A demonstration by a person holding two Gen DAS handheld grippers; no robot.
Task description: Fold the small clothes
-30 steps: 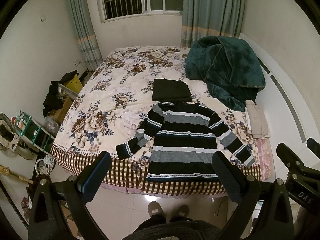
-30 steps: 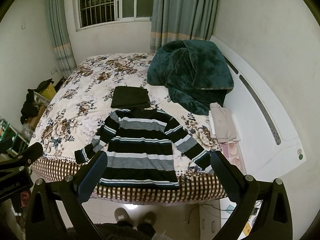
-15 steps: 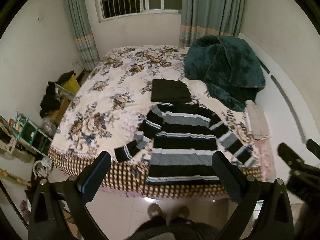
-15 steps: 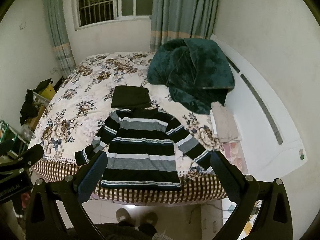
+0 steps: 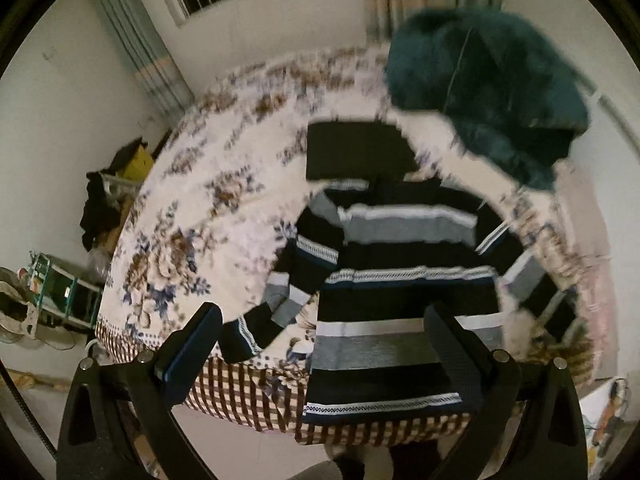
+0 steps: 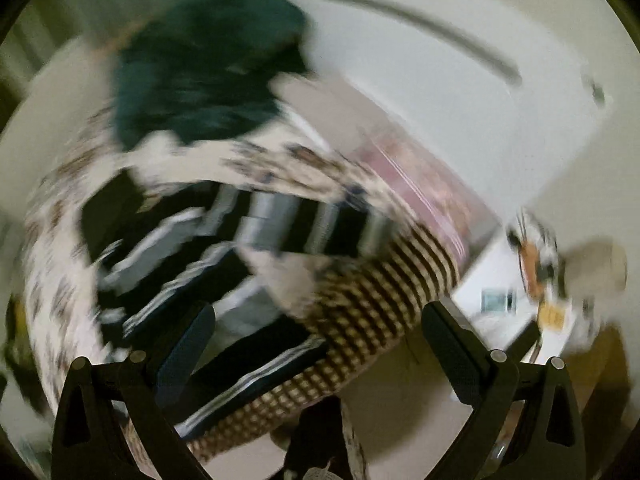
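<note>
A black, grey and white striped sweater [image 5: 400, 288] lies flat on the floral bed [image 5: 192, 208], sleeves spread, hem at the bed's near edge. My left gripper [image 5: 324, 332] is open and empty, above the sweater's lower left part. In the blurred right wrist view the sweater [image 6: 208, 248] sits left of centre, its right sleeve [image 6: 320, 224] reaching toward the bed's corner. My right gripper [image 6: 316, 332] is open and empty, above the bed's checked skirt [image 6: 372, 304].
A folded dark garment [image 5: 356, 152] lies beyond the sweater's collar. A teal blanket [image 5: 488, 92] is heaped at the back right. Clutter and a shelf [image 5: 60, 288] stand on the floor left of the bed. A white headboard [image 6: 460, 92] runs along the right.
Both grippers have moved down and closer to the bed. The right gripper has swung right and tilted, blurring its view. Jaws stay open.
</note>
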